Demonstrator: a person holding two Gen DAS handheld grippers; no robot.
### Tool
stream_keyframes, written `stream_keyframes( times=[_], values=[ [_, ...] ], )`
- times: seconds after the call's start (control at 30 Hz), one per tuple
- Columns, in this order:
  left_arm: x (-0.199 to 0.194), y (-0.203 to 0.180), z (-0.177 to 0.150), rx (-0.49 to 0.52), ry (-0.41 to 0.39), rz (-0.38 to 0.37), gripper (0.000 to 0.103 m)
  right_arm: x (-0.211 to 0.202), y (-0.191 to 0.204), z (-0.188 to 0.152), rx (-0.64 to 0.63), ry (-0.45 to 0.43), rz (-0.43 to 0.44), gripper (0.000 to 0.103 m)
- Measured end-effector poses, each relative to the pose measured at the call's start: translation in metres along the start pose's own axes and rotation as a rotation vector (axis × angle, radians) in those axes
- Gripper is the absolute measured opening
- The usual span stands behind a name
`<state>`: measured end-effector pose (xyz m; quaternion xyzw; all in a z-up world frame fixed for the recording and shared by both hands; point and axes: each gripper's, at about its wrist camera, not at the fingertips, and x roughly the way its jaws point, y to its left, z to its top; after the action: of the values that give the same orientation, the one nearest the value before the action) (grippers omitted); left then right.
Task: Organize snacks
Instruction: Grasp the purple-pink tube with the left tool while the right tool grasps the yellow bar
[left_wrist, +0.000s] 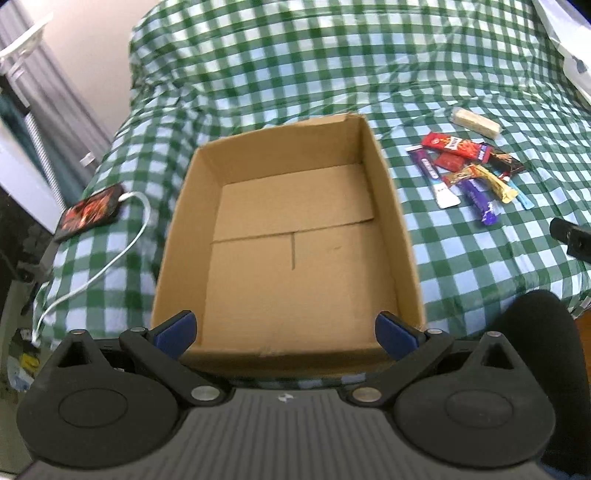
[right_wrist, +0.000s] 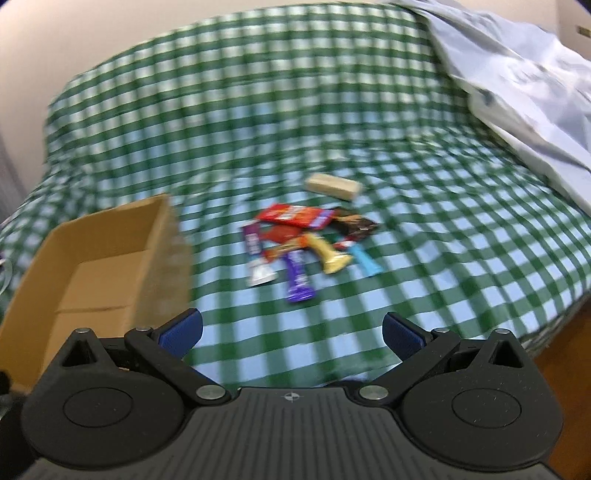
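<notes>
Green and white checked cloth (left_wrist: 258, 74) covers the whole bed, and everything lies on it. Near the middle stands the box (left_wrist: 291, 155), brown cardboard, with its top open and only the bottom flaps showing inside. My left gripper (left_wrist: 286, 328) hangs over the near edge of the box; its jaws are spread wide and hold nothing, the blue pads (left_wrist: 177, 326) one on each side of the near wall.

To the right of the box, apart from it, lies the pile of snacks (left_wrist: 465, 166). A red wrapper (left_wrist: 448, 142) is across the far side of the pile, a purple bar (left_wrist: 476, 199) points toward me, and a gold wrapper (left_wrist: 495, 182) lies just beside it, overlapping others. A pale wafer pack (left_wrist: 474, 120) lies alone a little behind the pile, not touching it.

My right gripper (right_wrist: 291, 336) is above the cloth in front of the snacks (right_wrist: 306, 243), well apart from them, with the jaws wide and nothing between the pads. This view is blurred, so I cannot read any wrapper there, but the purple bar (right_wrist: 297, 280) seems to be the nearest one to me. The box (right_wrist: 103, 221) is at the left of this view.

On the left of the bed lies a phone (left_wrist: 92, 212) with a white cable (left_wrist: 122, 251) running off the edge. A grey sheet (right_wrist: 517, 85) is heaped at the far right.
</notes>
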<state>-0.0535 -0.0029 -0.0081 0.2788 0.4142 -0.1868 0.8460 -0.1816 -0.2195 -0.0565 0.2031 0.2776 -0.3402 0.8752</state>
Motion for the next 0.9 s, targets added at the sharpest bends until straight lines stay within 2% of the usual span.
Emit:
stream_keyframes(
  times=[0.17,0.3,0.4,0.6,0.7,0.8,0.87,0.9],
  values=[
    [0.021,-0.029,0.044,0.030,0.017,-0.041,0.103,0.042,-0.024,0.019,0.051,0.027,-0.032,0.103],
    [0.046,-0.061,0.097,0.043,0.055,-0.183,0.103,0.077,-0.035,0.035,0.045,0.043,-0.002,0.103],
    [0.076,-0.094,0.139,0.051,0.075,-0.238,0.103,0.106,-0.040,0.044,-0.003,0.049,0.062,0.103],
    [0.162,-0.162,0.205,0.093,0.130,-0.263,0.103,0.172,-0.044,0.058,-0.014,0.105,0.145,0.102],
    [0.207,-0.178,0.221,0.054,0.191,-0.263,0.103,0.202,-0.041,0.062,-0.030,0.121,0.128,0.102],
    [0.248,-0.186,0.232,-0.009,0.271,-0.295,0.103,0.224,-0.040,0.064,-0.042,0.126,0.127,0.102],
    [0.262,-0.195,0.236,0.002,0.270,-0.276,0.103,0.235,-0.041,0.062,-0.064,0.130,0.123,0.096],
    [0.270,-0.200,0.238,0.010,0.275,-0.271,0.103,0.243,-0.041,0.062,-0.075,0.145,0.118,0.088]
  ],
)
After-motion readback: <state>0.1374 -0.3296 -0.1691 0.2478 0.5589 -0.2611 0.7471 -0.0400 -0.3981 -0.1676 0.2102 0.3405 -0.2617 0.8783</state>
